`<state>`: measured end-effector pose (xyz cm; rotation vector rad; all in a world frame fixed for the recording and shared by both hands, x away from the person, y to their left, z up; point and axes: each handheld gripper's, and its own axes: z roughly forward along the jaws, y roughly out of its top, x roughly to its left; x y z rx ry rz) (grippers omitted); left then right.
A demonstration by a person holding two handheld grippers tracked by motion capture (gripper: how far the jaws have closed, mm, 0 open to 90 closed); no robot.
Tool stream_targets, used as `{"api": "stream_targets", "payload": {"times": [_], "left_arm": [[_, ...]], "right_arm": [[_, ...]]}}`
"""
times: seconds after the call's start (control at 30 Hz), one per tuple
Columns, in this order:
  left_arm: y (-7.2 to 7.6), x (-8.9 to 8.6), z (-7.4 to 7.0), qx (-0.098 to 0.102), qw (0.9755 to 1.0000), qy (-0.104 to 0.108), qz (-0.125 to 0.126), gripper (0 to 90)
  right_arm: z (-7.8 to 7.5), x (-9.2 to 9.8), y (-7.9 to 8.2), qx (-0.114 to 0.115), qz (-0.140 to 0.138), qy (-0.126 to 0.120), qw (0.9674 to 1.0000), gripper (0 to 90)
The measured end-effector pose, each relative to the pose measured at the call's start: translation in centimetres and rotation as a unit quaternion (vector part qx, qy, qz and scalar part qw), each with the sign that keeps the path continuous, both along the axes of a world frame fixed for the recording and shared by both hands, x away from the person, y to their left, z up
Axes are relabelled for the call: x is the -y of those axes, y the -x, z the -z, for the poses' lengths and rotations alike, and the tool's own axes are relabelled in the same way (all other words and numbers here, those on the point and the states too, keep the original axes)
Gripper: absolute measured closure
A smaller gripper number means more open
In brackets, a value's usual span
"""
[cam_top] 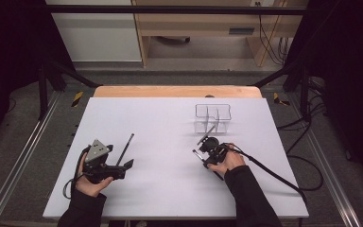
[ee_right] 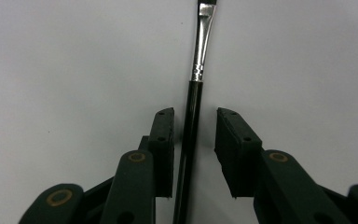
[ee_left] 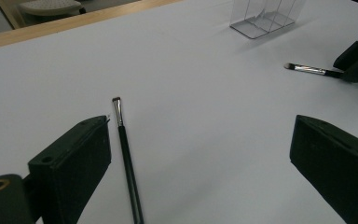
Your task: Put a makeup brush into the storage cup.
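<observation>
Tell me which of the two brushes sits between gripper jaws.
The brush by the clear organizer, between the right gripper's jaws, not yet clamped. The other brush lies beside the left gripper.

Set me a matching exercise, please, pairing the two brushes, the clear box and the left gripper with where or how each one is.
1. clear box
2. left brush
3. right brush
4. left gripper

A. between the jaws of the right gripper
B. jaws wide apart, holding nothing
C. standing toward the far side of the table
D. lying flat beside the left gripper

Pairs: 1-C, 2-D, 3-A, 4-B
</observation>
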<state>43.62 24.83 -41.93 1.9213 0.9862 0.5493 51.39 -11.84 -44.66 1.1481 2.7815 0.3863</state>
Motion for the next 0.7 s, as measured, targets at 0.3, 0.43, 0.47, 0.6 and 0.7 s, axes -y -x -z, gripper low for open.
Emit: {"api": "stream_targets", "payload": {"times": [0.3, 0.43, 0.47, 0.6, 0.7], "left_arm": [[0.0, 0.1, 0.0, -0.001, 1.0000, 0.000, 0.000, 4.5], [0.0, 0.2, 0.0, -0.001, 1.0000, -0.003, 0.002, 4.4], [0.0, 0.2, 0.1, -0.001, 1.0000, -0.003, 0.002, 4.5], [0.0, 0.2, 0.1, -0.002, 1.0000, -0.002, 0.001, 4.4], [0.0, 0.1, 0.1, -0.002, 1.0000, -0.001, 0.002, 4.5]], "right_arm": [[0.0, -1.1, 0.1, -0.004, -0.013, 0.028, 0.9995, 79.1], [0.1, -1.2, 0.1, -0.007, -0.012, 0.030, 0.9995, 81.6], [0.1, -1.2, 0.1, -0.008, -0.011, 0.029, 0.9995, 82.0], [0.1, -1.2, 0.1, -0.005, -0.014, 0.030, 0.9995, 83.8], [0.1, -1.2, 0.1, -0.008, -0.012, 0.030, 0.9995, 84.2]]}}
